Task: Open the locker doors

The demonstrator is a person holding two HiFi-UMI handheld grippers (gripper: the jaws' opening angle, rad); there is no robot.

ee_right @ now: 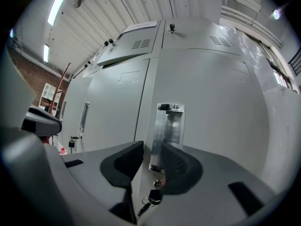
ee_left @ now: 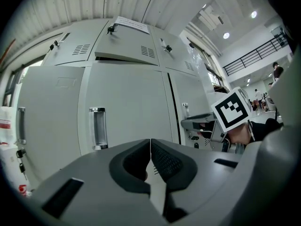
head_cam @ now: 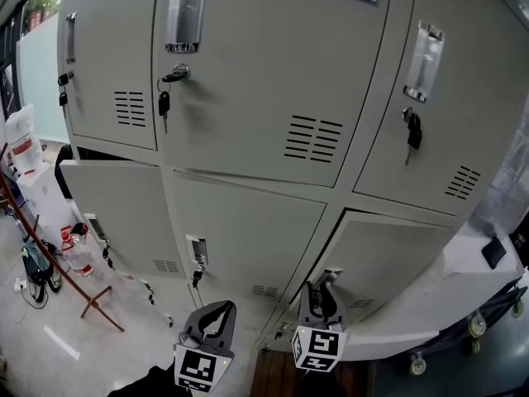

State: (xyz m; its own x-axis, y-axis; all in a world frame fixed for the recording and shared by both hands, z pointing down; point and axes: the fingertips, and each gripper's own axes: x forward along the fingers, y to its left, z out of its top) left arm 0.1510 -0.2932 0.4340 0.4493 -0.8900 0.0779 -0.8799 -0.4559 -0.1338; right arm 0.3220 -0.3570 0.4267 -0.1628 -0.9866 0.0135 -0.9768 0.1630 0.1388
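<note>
Right gripper view | step: right tongs (ee_right: 149, 161) pinching lower right door (ee_right: 221, 126) beside handle (ee_right: 169, 126) | left tongs (ee_left: 150, 149) idling, pressed together, empty | next, likely: swinging door outward.

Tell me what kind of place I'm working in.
Likely an industrial hall or workshop's locker area: a bank of grey metal lockers with keys in their locks, a corrugated roof overhead, and a railed upper walkway.

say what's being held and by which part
Right gripper grips the lower right locker door by its edge beside the handle; left gripper holds nothing.
</note>
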